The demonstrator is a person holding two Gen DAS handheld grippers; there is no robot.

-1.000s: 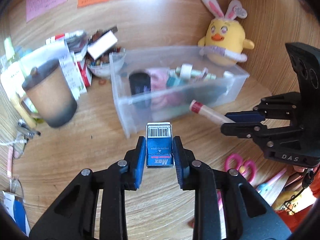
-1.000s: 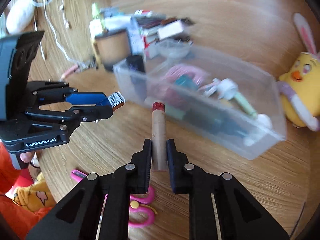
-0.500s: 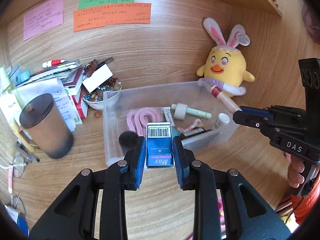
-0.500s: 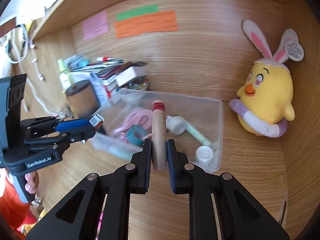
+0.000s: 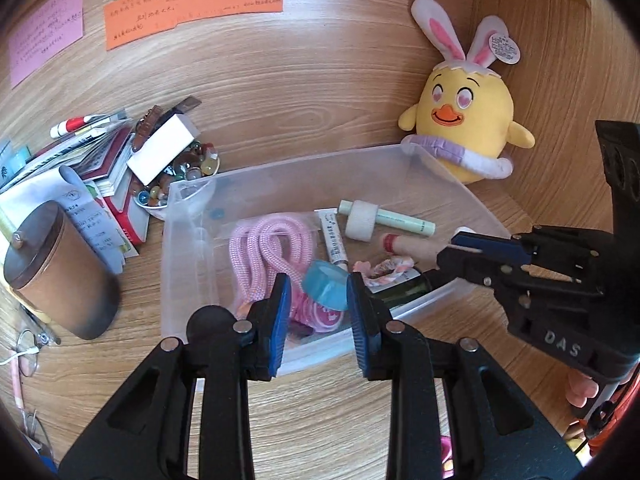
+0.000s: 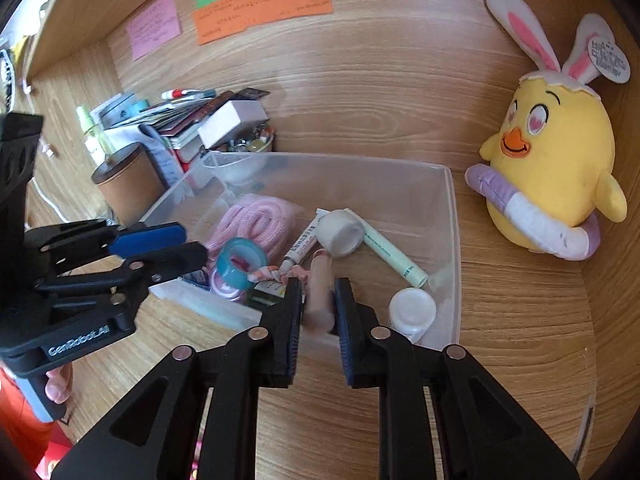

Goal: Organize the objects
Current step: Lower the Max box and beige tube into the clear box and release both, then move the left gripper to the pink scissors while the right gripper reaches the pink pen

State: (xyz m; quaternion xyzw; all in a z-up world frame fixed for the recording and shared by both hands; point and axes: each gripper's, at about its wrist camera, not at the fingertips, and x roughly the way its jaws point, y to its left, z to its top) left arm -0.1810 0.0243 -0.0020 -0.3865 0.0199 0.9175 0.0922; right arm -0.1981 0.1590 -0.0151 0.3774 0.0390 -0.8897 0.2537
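Observation:
A clear plastic bin (image 5: 404,160) (image 6: 450,208) stands on the wooden desk, holding a pink rope (image 5: 264,248), a blue tape roll (image 5: 326,284) (image 6: 240,260), a green tube (image 6: 394,256) and a white cap (image 6: 412,308). My left gripper (image 5: 318,312) is open and empty over the bin's front edge; the blue staple box is not visible. My right gripper (image 6: 318,308) is open, its jaws apart around a blurred tan tube with a red cap (image 6: 320,292) (image 5: 408,246) that drops into the bin.
A yellow chick plush (image 5: 466,120) (image 6: 552,160) sits right of the bin. A brown lidded cup (image 5: 56,268) (image 6: 128,184), a stack of books (image 5: 100,160) and a bowl of beads (image 5: 180,176) stand at the left. Coloured notes (image 5: 192,0) hang on the back wall.
My left gripper opened and the blue staple box left it. My right gripper opened and released the tan tube. Both grippers moved closer over the bin.

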